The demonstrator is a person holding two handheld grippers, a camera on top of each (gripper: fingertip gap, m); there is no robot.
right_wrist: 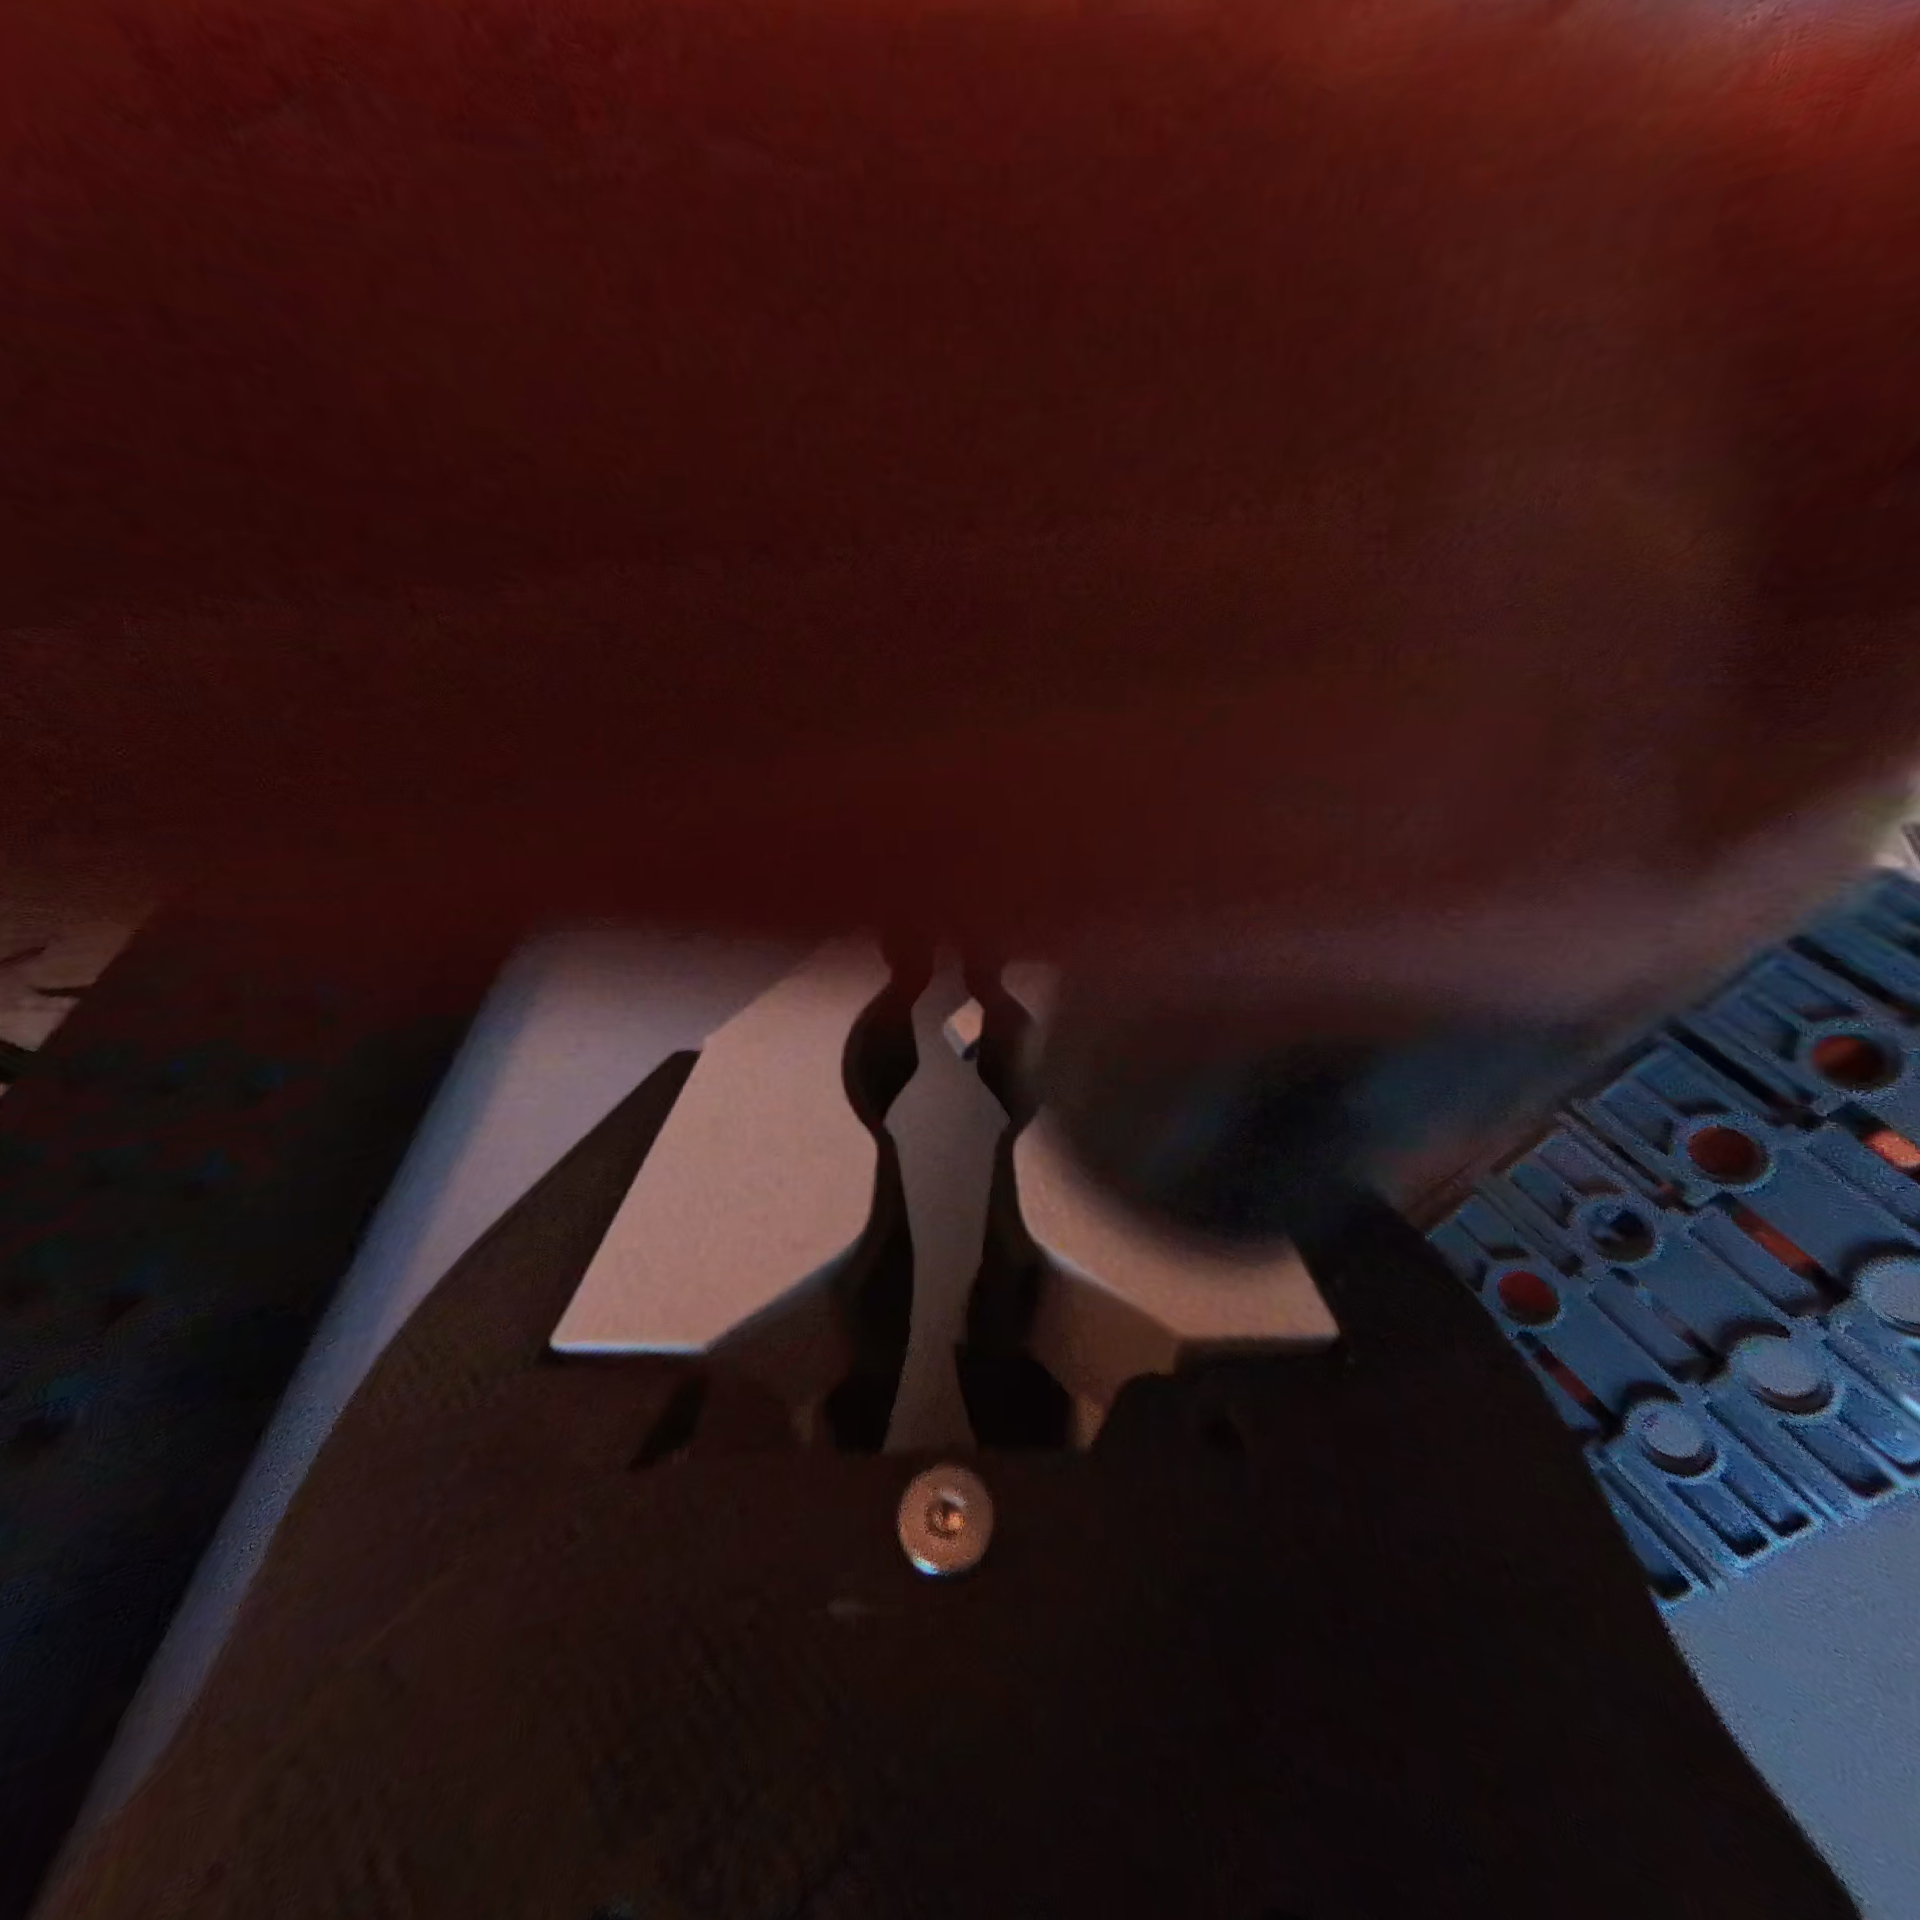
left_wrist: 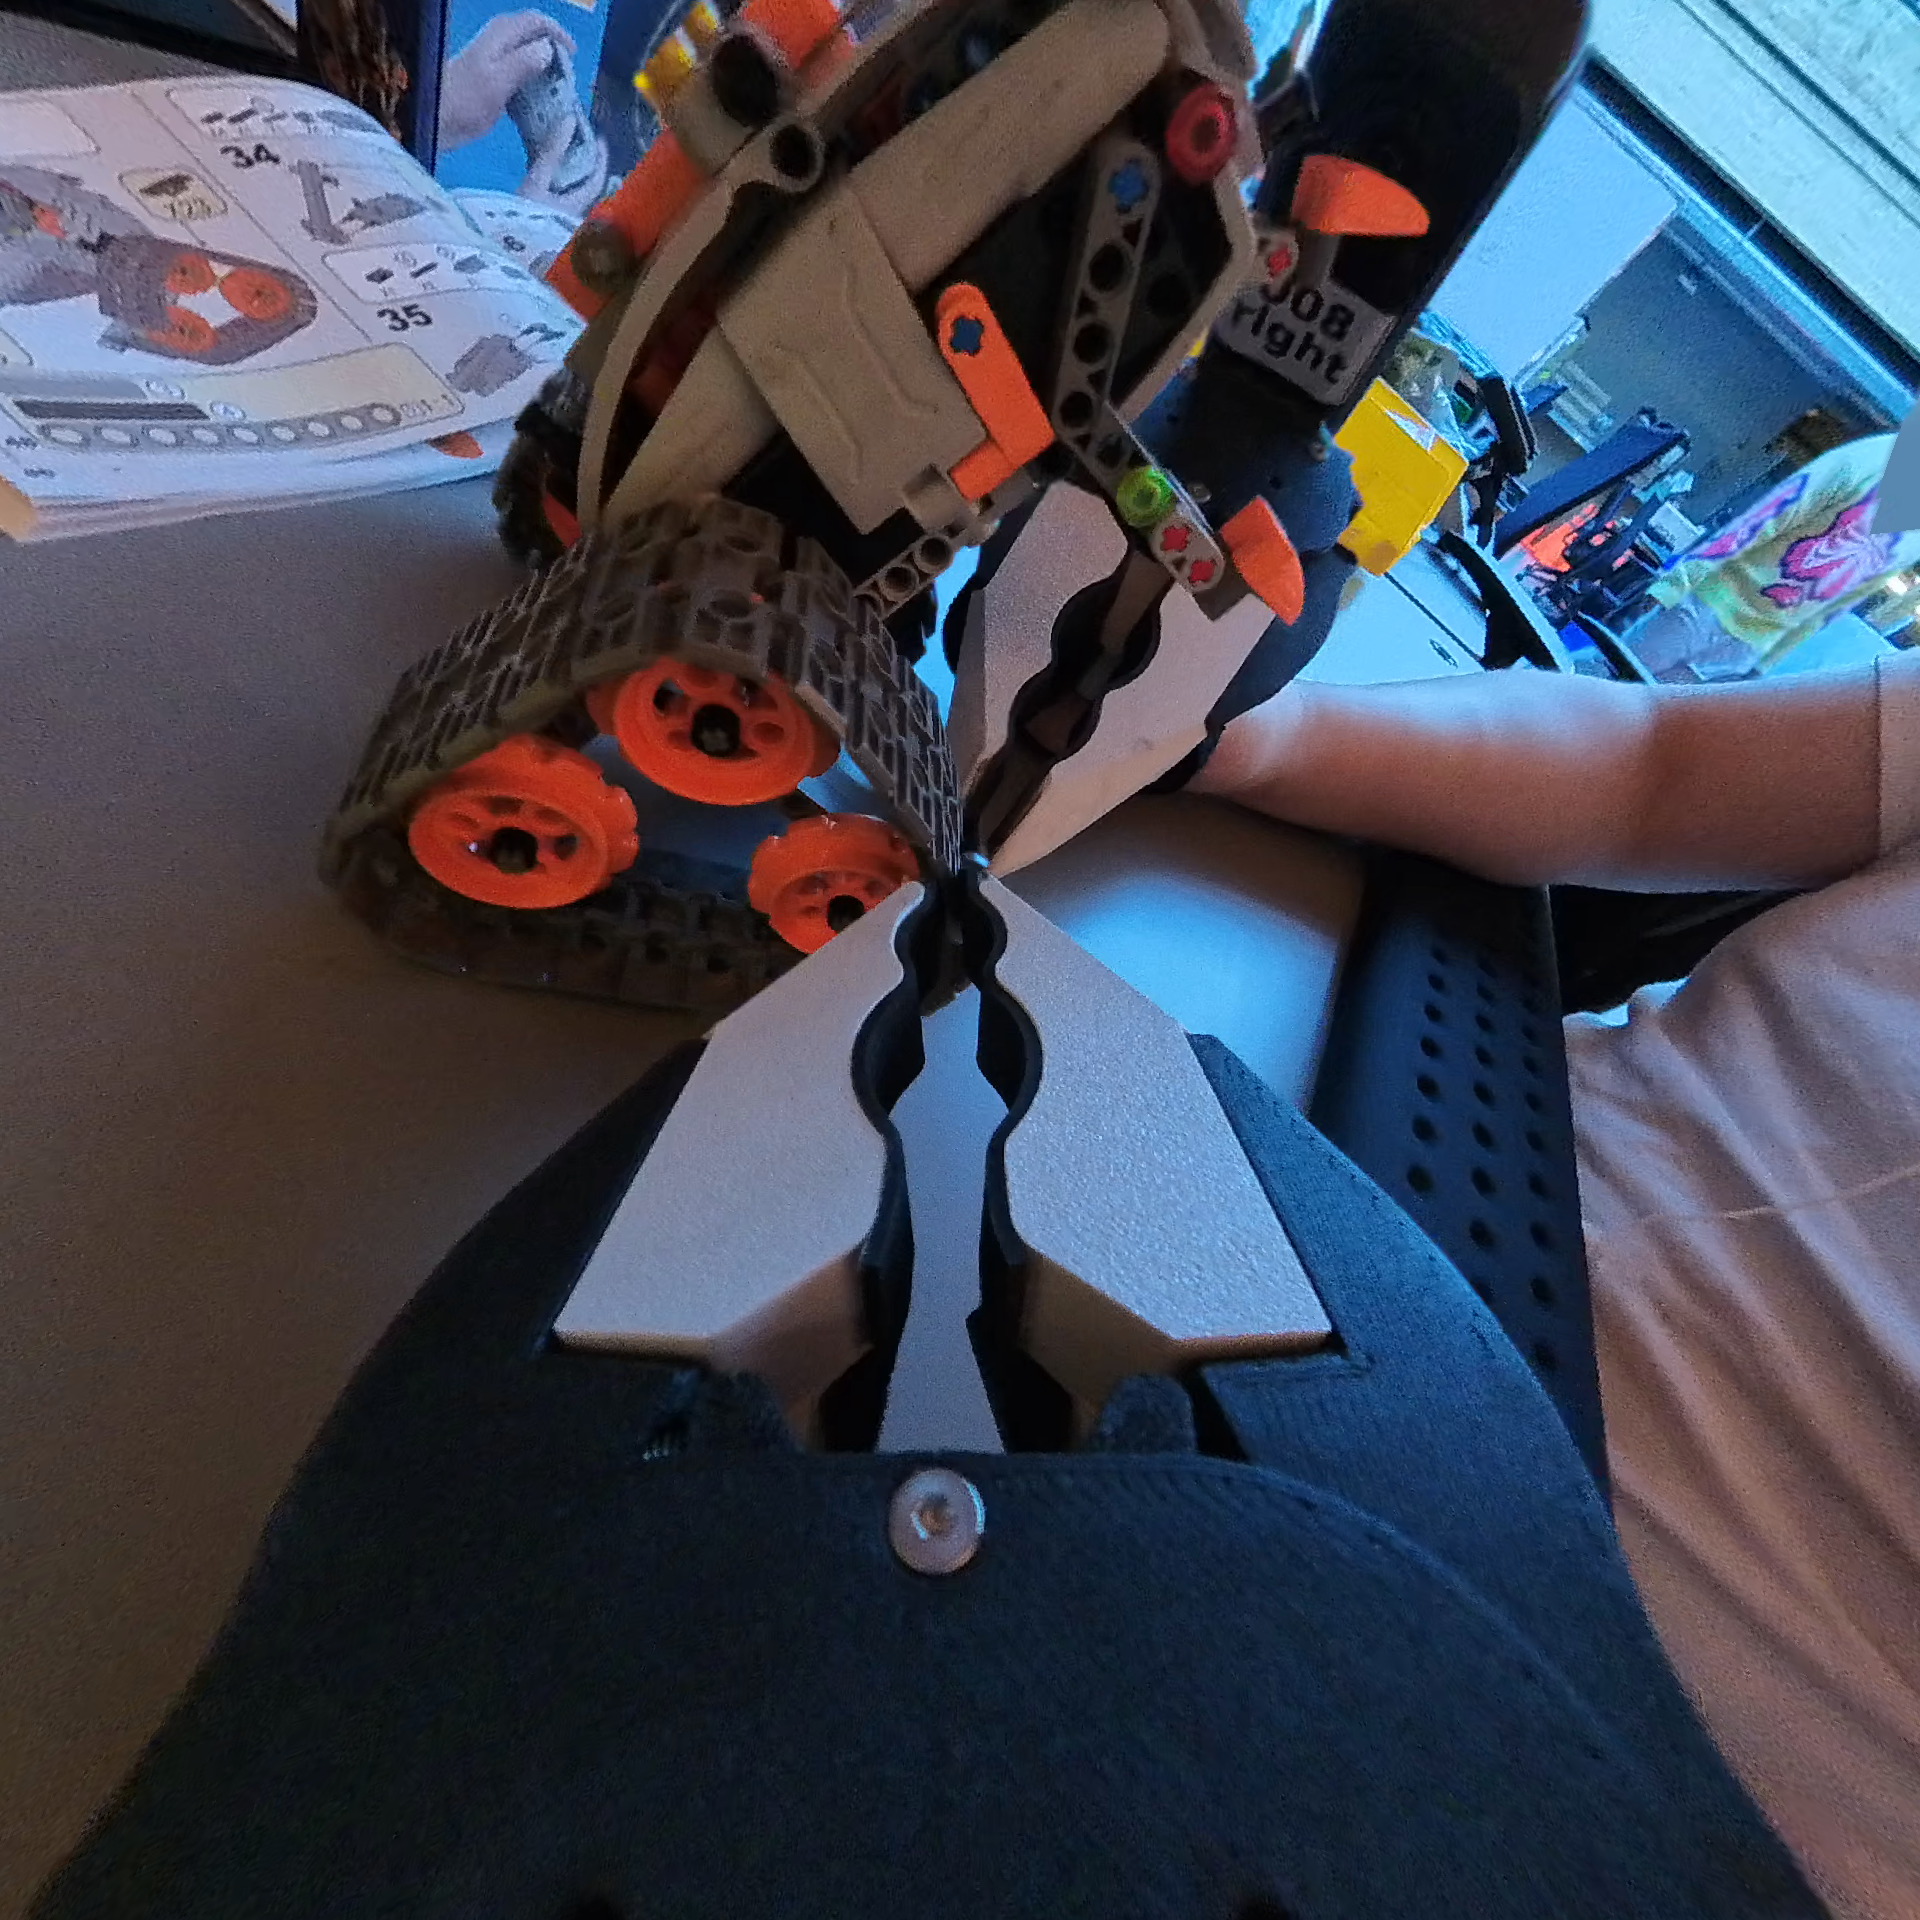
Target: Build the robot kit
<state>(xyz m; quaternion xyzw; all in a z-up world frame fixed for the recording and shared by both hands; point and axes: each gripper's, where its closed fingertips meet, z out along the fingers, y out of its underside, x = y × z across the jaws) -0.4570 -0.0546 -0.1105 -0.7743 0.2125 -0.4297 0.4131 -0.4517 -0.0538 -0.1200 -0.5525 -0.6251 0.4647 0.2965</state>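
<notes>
A grey table (left_wrist: 208, 831) bears a tracked toy vehicle (left_wrist: 665, 748) and booklet (left_wrist: 208, 312).

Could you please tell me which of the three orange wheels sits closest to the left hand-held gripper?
The small lower-right orange wheel, right beside the left hand-held gripper.

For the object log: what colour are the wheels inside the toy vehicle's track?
Orange wheels, inside a grey track; clearest in the left wrist view.

Your tracked brick vehicle (left_wrist: 790, 436), grey with orange wheels, sits tilted on the bench (left_wrist: 208, 935); your left gripper (left_wrist: 961, 894) and right gripper (left_wrist: 982, 831) pinch small parts beside its near track (left_wrist: 665, 613).
</notes>
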